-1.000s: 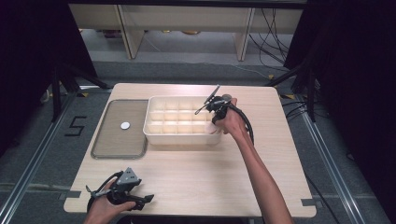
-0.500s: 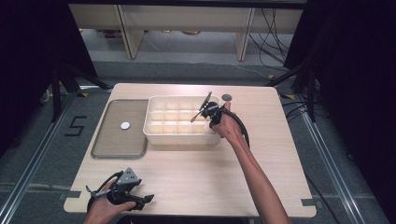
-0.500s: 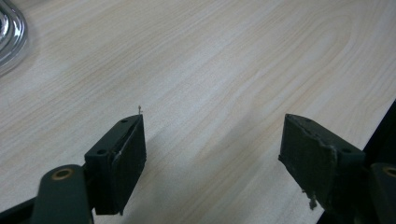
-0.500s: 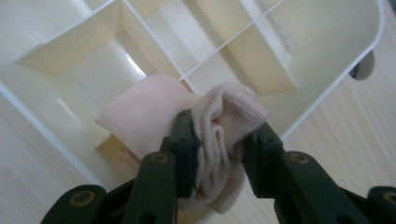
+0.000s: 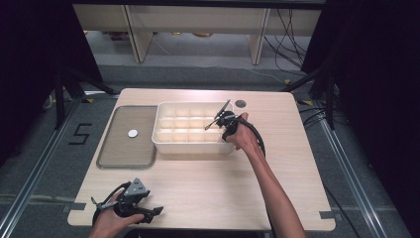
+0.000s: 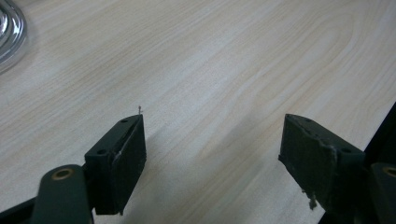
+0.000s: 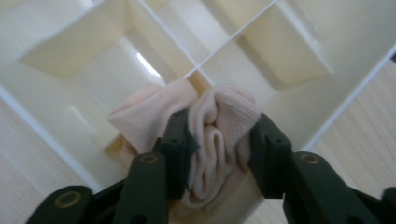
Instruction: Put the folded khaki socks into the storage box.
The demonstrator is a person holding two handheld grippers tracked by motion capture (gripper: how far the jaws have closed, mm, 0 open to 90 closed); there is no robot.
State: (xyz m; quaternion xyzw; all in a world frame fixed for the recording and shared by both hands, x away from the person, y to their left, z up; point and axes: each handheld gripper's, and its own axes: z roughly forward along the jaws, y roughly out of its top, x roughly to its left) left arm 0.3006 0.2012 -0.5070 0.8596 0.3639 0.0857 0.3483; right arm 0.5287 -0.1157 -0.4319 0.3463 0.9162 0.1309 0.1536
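A cream box [image 5: 163, 141] divided into several compartments stands at the table's middle back. My right gripper [image 5: 218, 116] dips into a compartment at its right end. In the right gripper view a bunched pale pink cloth [image 7: 224, 107] sits in that compartment [image 7: 299, 116], still touched by both pads of the right gripper [image 7: 219, 140]. Its jaws have just been opening with the cloth between them. My left gripper [image 5: 154, 214] rests near the front left edge; in the left gripper view the left gripper [image 6: 212, 126] stands open over bare wood.
A flat grey tray [image 5: 124, 159] lies left of the box with a small white disc [image 5: 132, 133] on it; its rim [image 6: 7, 28] is in the left gripper view. A dark round spot [image 5: 240, 103] marks the table behind the box.
The right hand has shifted slightly left along the box's right end. The left hand has kept still.
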